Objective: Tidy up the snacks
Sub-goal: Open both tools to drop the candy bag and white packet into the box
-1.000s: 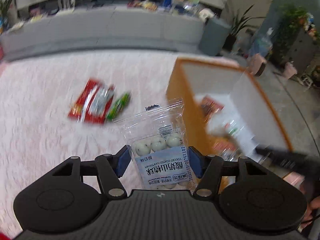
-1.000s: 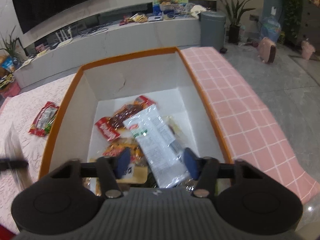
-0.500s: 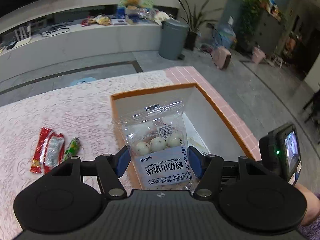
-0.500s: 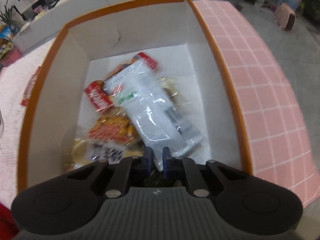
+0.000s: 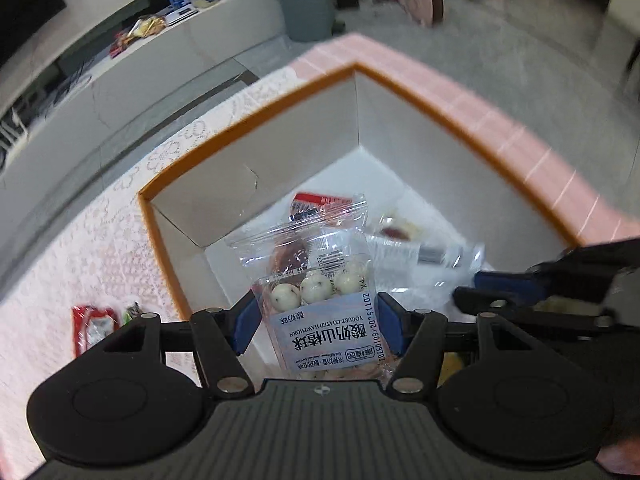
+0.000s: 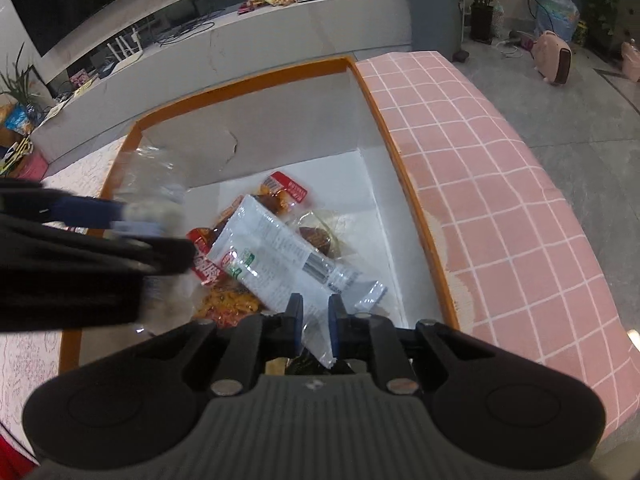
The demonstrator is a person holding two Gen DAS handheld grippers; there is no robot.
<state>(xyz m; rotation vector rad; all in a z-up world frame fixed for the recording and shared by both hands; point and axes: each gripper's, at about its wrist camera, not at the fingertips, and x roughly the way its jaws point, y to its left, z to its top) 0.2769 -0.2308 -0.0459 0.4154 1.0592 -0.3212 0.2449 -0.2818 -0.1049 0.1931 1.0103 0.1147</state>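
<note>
1. One clear bag of white coated balls (image 5: pixel 320 304), with a pale label printed in dark characters, is pinched by its sides between the blue pads of the left gripper (image 5: pixel 316 328); it hangs over the open box, above the near left part of the box floor.
2. The box (image 6: pixel 248 80) has an orange rim and white inner walls; a crack marks its far wall. In the right wrist view the left gripper enters over the box's left rim, blurred.
3. Inside the box lies a long white packet (image 6: pixel 276 256) with a silver end, slanting across the floor toward the near wall.
4. The right gripper (image 6: pixel 316 320) is over the near edge of the box, its jaws narrow with a small gap after closing and then easing slightly apart; the clear end of the white packet lies between the pads, but whether they press on it cannot be told.
5. Under the white packet are a red packet (image 6: pixel 206 268), an orange snack bag (image 6: pixel 228 304) and a brown-and-red packet (image 6: pixel 282 192); a clear pouch with a dark piece (image 6: pixel 320 236) lies to its right.
6. Left of the box, on the pale lace cloth (image 5: pixel 60 272), rest a red packet (image 5: pixel 94 326) and a small green one (image 5: pixel 132 310).
7. Right of the box runs a pink checked cloth (image 6: pixel 500 200).
</note>
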